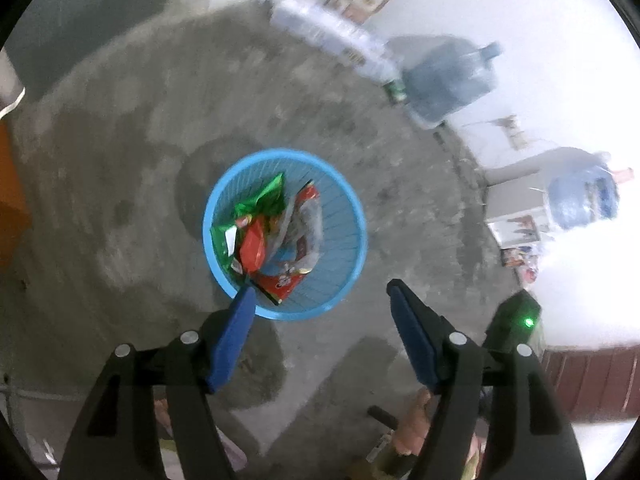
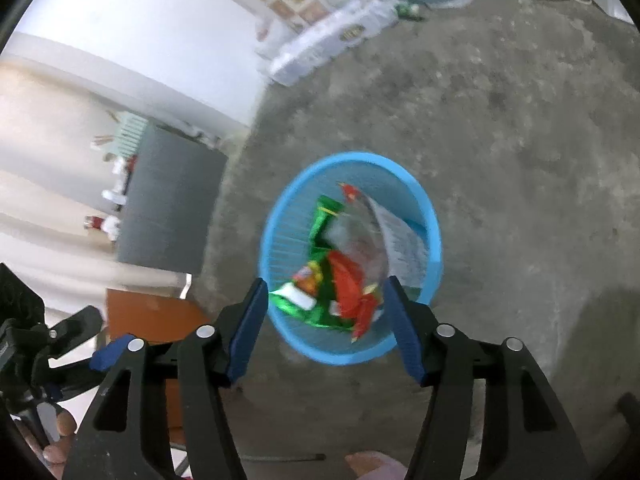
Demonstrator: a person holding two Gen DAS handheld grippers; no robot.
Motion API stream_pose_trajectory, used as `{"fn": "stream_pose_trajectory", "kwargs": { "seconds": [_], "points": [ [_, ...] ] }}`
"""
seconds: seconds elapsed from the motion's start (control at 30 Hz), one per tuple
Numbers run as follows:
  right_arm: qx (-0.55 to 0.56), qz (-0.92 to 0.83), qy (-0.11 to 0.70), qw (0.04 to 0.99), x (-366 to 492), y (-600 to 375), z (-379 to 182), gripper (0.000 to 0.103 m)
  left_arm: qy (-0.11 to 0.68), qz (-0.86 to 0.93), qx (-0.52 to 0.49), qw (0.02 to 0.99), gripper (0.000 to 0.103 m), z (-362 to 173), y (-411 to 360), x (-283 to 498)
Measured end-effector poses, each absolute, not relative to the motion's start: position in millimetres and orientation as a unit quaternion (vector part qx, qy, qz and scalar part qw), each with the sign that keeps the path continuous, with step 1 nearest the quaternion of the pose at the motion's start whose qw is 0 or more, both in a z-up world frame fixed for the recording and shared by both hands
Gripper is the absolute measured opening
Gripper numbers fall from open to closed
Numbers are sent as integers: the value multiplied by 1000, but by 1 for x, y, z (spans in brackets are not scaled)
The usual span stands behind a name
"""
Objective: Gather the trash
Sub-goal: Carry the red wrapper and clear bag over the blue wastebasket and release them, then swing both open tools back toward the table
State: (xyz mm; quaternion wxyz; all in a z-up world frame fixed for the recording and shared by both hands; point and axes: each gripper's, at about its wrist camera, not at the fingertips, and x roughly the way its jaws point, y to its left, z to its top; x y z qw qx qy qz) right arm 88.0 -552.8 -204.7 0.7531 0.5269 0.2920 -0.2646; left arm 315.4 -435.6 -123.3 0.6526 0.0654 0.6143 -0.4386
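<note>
A round blue basket (image 1: pixel 344 276) stands on the concrete floor and shows in both views (image 2: pixel 428 216). Inside it lie green wrappers (image 1: pixel 264 196), red wrappers (image 1: pixel 254 248) and a clear plastic bag (image 1: pixel 310 224); the right wrist view shows the green wrappers (image 2: pixel 324 224) and red wrappers (image 2: pixel 348 284) too. My left gripper (image 1: pixel 320 292) is open and empty above the basket's near rim. My right gripper (image 2: pixel 325 283) is open and empty, held over the basket's near side. The left gripper's body also shows at the lower left of the right wrist view (image 2: pixel 72 344).
Large water jugs (image 1: pixel 448 76) and a wrapped pack of bottles (image 1: pixel 336 36) stand along the far wall. A grey cabinet (image 2: pixel 168 200) and an orange stool (image 2: pixel 148 316) stand at the left. A green can (image 2: pixel 408 9) lies near the bottle pack. Bare concrete floor (image 2: pixel 520 120) surrounds the basket.
</note>
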Motion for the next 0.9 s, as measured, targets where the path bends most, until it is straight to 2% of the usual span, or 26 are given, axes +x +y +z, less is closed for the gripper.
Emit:
{"fn": "stream_pose_trajectory", "kwargs": {
  "seconds": [0.27, 0.43, 0.67, 0.9],
  "points": [
    [468, -222, 251, 818, 78, -487, -111, 78, 515, -464, 36, 720, 96, -17, -290, 287],
    [415, -156, 260, 858, 84, -434, -68, 83, 484, -440, -37, 755, 97, 12, -173, 255],
    [334, -36, 320, 886, 114, -344, -38, 84, 433, -349, -111, 823, 97, 13, -7, 193],
    [297, 89, 374, 874, 161, -245, -42, 85, 394, -234, -161, 874, 97, -4, 119, 136]
  ]
}}
